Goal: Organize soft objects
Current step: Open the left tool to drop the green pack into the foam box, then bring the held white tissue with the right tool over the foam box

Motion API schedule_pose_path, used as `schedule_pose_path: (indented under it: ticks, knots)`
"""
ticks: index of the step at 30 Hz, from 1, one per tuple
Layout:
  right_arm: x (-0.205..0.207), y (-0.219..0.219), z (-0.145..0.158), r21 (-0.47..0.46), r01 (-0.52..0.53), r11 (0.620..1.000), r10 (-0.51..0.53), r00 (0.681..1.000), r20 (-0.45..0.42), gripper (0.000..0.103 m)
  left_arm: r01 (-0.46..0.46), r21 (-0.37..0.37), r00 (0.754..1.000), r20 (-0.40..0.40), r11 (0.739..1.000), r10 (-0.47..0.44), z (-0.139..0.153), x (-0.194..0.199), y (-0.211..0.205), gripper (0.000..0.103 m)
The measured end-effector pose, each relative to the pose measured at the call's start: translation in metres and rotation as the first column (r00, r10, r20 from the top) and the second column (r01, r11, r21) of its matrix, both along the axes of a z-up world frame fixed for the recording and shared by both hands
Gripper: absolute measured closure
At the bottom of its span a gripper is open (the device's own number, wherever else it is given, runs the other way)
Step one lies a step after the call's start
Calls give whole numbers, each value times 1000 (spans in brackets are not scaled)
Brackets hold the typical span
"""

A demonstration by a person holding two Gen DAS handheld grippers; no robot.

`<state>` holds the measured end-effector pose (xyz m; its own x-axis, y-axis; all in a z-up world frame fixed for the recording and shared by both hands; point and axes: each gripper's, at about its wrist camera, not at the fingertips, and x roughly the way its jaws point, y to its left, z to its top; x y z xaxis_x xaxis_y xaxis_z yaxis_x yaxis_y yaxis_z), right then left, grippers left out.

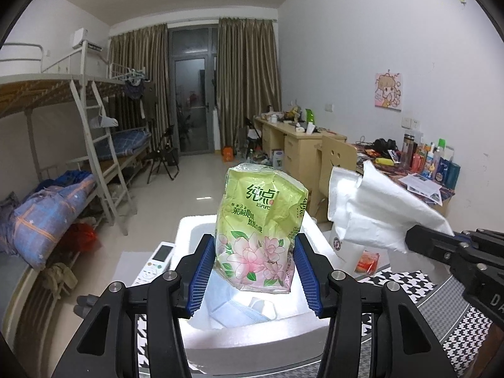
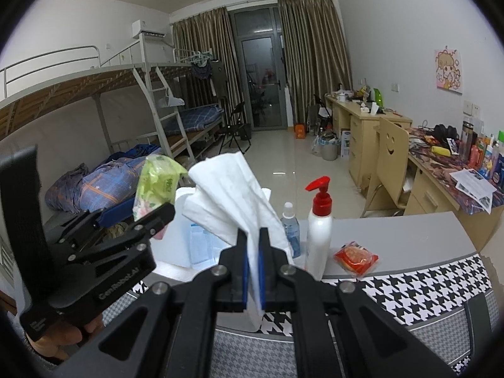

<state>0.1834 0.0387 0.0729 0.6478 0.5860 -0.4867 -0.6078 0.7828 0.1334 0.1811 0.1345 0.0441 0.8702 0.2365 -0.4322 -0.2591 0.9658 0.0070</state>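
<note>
Left gripper [image 1: 253,271]: blue pads pressed on both sides of a green floral tissue pack [image 1: 260,226], held upright above the box, likely for dropping in.
Right gripper [image 2: 254,271]: jaws nearly together, pinching a hanging white tissue sheet [image 2: 233,195] by its lower edge, raised clear of the tabletop.
White foam box [image 1: 312,233]: directly beneath the pack, already holding pale blue face masks [image 1: 233,302]; probably the collecting place.
Table [image 2: 409,239]: lotion pump bottle [image 2: 319,230], small spray bottle [image 2: 291,230] and red snack packet [image 2: 356,258] stand beside the box.
</note>
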Motion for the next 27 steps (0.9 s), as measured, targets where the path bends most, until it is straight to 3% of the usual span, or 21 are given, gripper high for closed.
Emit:
schedule_pose_path:
  ticks: [3, 7, 10, 27]
  knots:
    - [0, -1, 1, 1, 4, 1000, -4, 1000, 3, 96, 10, -6, 1000, -18, 1000, -10, -5, 5, 3, 42]
    - [2, -3, 1, 4, 12, 1000, -12, 1000, 3, 96, 9, -28, 999, -50, 1000, -10, -12, 9, 10, 20]
    - [1, -4, 3, 3, 28, 1000, -28, 1000, 13, 96, -34, -20, 999, -21, 999, 34, -8, 2, 16, 6]
    - [0, 15, 5, -8, -24, 1000, 25, 1000, 18, 96, -95, 7, 995, 36, 995, 95, 10, -27, 23, 1]
